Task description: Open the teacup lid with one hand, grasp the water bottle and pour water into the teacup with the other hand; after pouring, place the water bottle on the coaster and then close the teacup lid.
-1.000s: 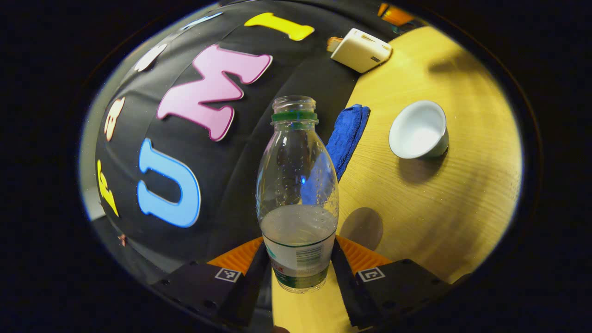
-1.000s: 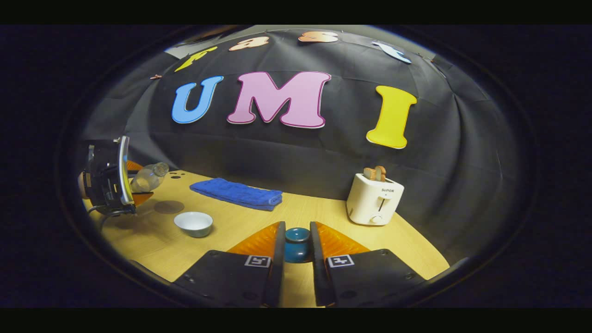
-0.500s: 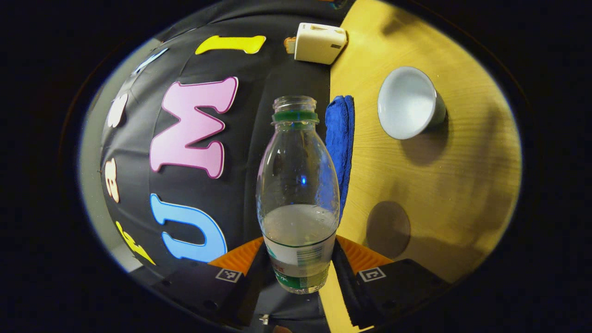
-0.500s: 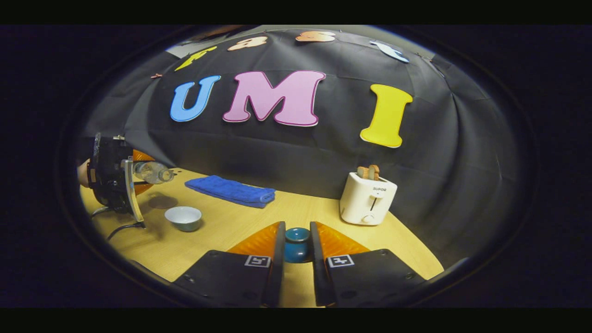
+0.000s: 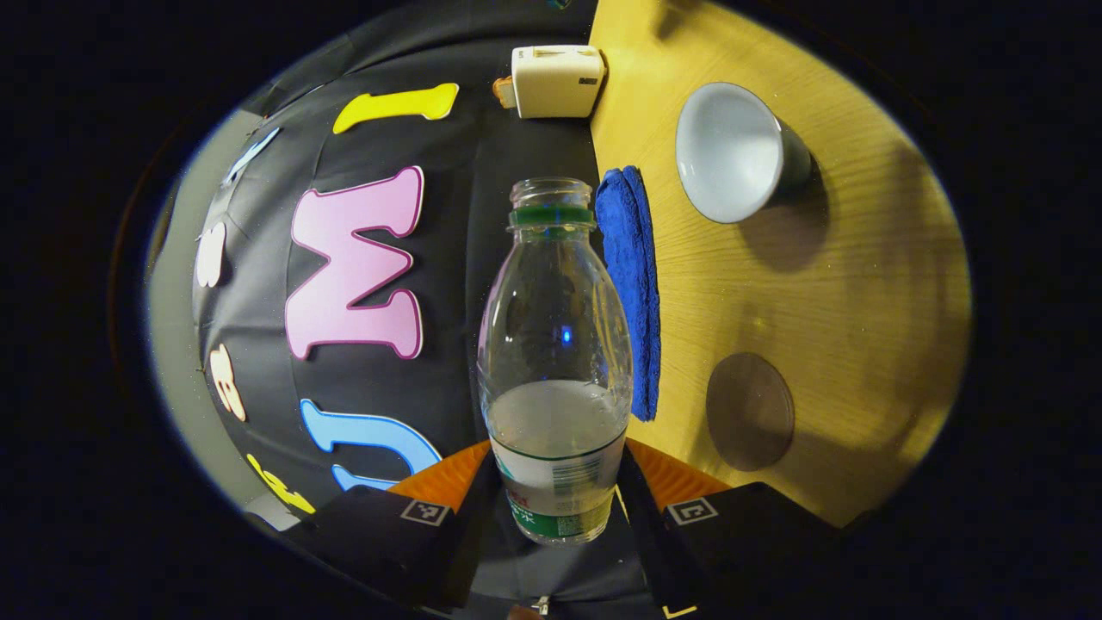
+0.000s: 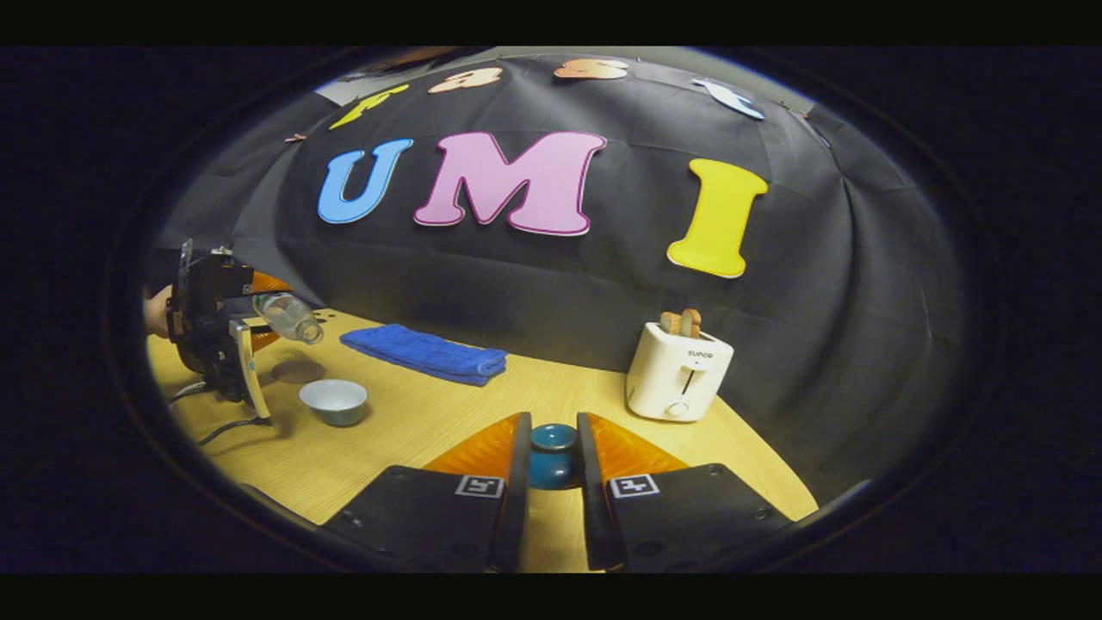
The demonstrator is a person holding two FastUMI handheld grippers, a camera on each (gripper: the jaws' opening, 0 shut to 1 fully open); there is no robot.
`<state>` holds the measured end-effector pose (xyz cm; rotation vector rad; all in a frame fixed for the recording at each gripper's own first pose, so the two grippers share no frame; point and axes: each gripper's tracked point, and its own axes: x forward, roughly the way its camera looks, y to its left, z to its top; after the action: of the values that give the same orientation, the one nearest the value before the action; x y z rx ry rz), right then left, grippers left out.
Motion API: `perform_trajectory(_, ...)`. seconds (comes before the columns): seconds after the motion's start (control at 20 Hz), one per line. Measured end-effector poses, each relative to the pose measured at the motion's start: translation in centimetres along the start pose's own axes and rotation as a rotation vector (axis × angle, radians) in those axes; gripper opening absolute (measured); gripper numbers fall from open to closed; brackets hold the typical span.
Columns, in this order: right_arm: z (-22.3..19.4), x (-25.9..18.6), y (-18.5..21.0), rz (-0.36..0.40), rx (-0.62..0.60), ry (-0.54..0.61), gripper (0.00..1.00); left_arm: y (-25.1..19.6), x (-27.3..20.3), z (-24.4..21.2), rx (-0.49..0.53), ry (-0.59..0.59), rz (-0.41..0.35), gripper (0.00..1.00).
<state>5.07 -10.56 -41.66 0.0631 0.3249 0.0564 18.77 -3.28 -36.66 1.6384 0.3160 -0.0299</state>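
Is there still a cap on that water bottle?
No, the water bottle has an open mouth above its green neck ring in the left gripper view, with no cap on it.

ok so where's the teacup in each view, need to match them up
Left gripper view: the teacup sits upper right on the table, open side turned toward the camera, right of the water bottle held in that gripper's fingers.
Right gripper view: the teacup stands lower left on the table, below the tilted water bottle.
Shared landmark: the blue towel, beside the teacup in both.
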Motion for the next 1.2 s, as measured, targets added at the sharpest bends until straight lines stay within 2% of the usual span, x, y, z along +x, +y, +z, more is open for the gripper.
perform_trajectory(0.3, -0.3, -0.2, 0.0, 0.000, -0.008, 0.005, 0.34, 0.0, 0.8, 0.6, 0.059, -0.029, 0.026, 0.76)
perform_trajectory(0.35, -0.4, -0.3, -0.1, -0.002, -0.008, 0.007, 0.30, 0.1, 0.8, 0.5, 0.063, -0.031, 0.028, 0.76)
perform_trajectory(0.4, -0.5, -0.3, -0.3, -0.003, -0.009, 0.006, 0.34, 0.1, 0.8, 0.7, 0.069, -0.033, 0.032, 0.76)
perform_trajectory(0.5, -0.5, -0.3, -0.3, -0.005, -0.012, 0.010, 0.34, 0.3, 0.7, 0.7, 0.090, -0.039, 0.042, 0.76)
perform_trajectory(0.55, -0.5, -0.3, -0.4, -0.005, -0.011, 0.008, 0.30, 0.5, 0.7, 0.6, 0.101, -0.043, 0.048, 0.76)
perform_trajectory(0.7, -0.2, -0.3, -0.5, -0.008, -0.014, 0.002, 0.34, 0.6, 0.9, 0.8, 0.123, -0.051, 0.057, 0.76)
perform_trajectory(0.8, -0.3, -0.4, -0.6, -0.009, -0.016, 0.004, 0.27, 0.8, 0.8, 0.8, 0.143, -0.060, 0.068, 0.77)
perform_trajectory(0.9, -0.3, -0.3, -0.7, -0.009, -0.019, 0.004, 0.30, 1.0, 1.1, 0.8, 0.166, -0.074, 0.080, 0.76)
perform_trajectory(0.95, -0.3, -0.3, -0.6, -0.009, -0.020, 0.004, 0.25, 1.3, 1.2, 0.8, 0.175, -0.081, 0.087, 0.77)
perform_trajectory(1.0, -0.4, -0.4, -0.7, -0.009, -0.019, 0.006, 0.29, 1.6, 1.4, 0.9, 0.183, -0.087, 0.092, 0.76)
perform_trajectory(1.1, -0.3, -0.4, -0.6, -0.010, -0.019, 0.007, 0.24, 1.9, 1.4, 1.0, 0.203, -0.103, 0.108, 0.76)
perform_trajectory(1.15, -0.3, -0.3, -0.7, -0.011, -0.020, 0.006, 0.25, 2.1, 1.5, 1.1, 0.215, -0.112, 0.117, 0.76)
perform_trajectory(1.2, -0.3, -0.3, -0.7, -0.012, -0.021, 0.005, 0.34, 2.3, 1.6, 1.3, 0.226, -0.120, 0.126, 0.76)
